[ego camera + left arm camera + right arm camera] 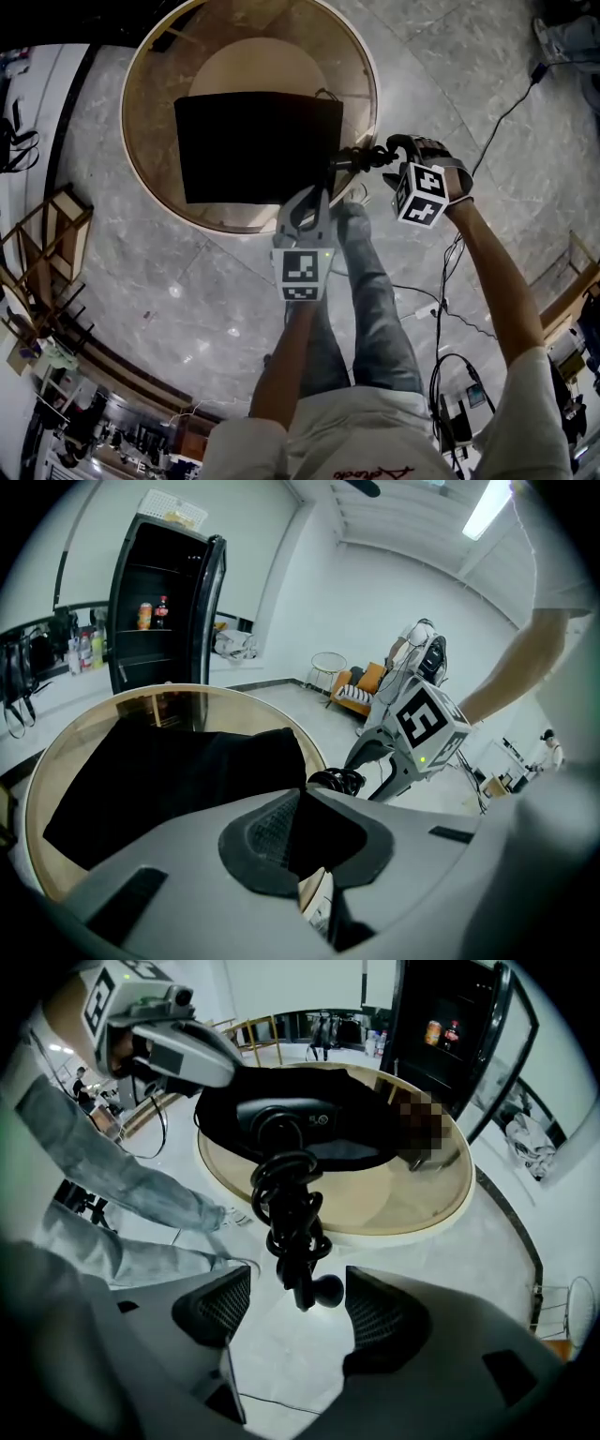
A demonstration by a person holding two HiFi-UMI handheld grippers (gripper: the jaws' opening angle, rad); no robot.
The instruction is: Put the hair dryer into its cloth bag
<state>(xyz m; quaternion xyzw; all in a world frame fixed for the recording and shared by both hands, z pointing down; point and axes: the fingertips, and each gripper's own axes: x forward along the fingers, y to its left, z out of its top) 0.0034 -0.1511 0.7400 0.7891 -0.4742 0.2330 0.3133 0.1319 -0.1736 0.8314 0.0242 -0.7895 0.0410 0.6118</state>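
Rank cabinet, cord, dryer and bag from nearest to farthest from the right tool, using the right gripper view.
1. Cord: hanging between the open right tool.
2. Dryer: above the cord, at the table edge.
3. Bag: behind the dryer, on the table.
4. Cabinet: far, upper right.

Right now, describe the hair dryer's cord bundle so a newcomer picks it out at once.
Start at the round table with the black cloth bag. The hair dryer sits at the bag's mouth; the cord bundle trails from it past the rim, between the right gripper's open jaws. It alone is coiled, ending in a rounded knob.
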